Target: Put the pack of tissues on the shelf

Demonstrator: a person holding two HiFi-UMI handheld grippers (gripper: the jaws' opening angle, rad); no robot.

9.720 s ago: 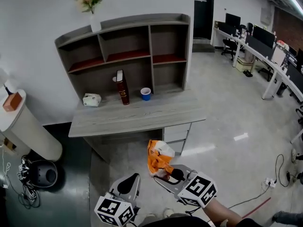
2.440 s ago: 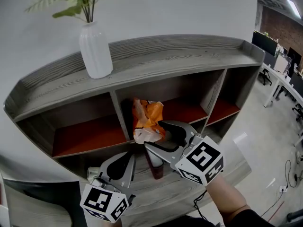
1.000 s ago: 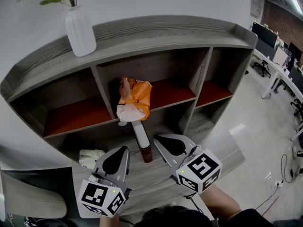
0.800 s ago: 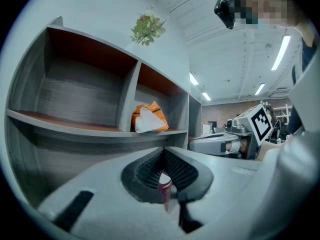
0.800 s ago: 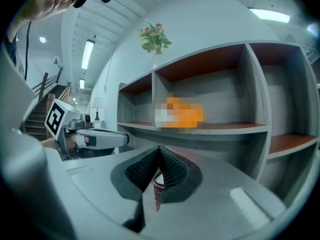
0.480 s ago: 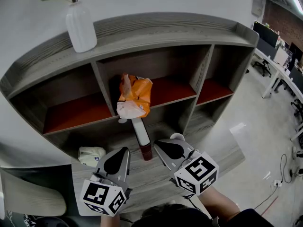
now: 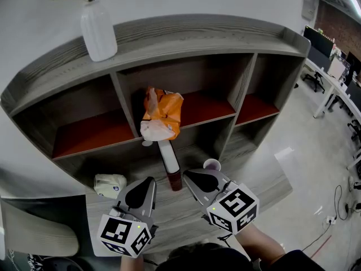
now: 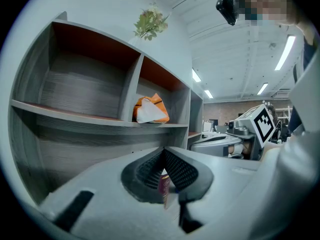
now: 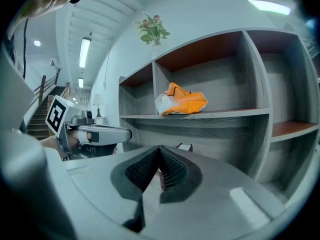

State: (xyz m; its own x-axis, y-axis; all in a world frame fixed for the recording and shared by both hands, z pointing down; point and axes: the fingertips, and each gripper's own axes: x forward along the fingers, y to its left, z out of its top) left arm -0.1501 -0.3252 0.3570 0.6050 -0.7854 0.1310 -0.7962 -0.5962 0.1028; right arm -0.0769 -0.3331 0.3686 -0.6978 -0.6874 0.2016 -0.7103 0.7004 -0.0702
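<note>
The pack of tissues (image 7: 162, 114), orange and white, lies on the red board of the shelf's middle compartment, partly over its front edge. It also shows in the left gripper view (image 8: 150, 109) and the right gripper view (image 9: 182, 104). My left gripper (image 7: 148, 182) hangs low over the desk, shut and empty. My right gripper (image 7: 189, 176) is beside it, below and in front of the pack, shut with nothing in it. Each gripper's own view shows its jaws closed: left (image 8: 162, 154), right (image 9: 159, 151).
The grey shelf unit (image 7: 197, 35) stands on a desk (image 7: 186, 213). A white vase (image 7: 98, 33) with a plant stands on top. Under the pack a dark red book (image 7: 169, 165) stands upright, with a crumpled white wad (image 7: 110, 184) to its left and a cup (image 7: 211, 164) to its right.
The pack, earlier held in my right gripper, now rests on the shelf. The right gripper has let go and drawn back and down. Over the last second little has moved.
</note>
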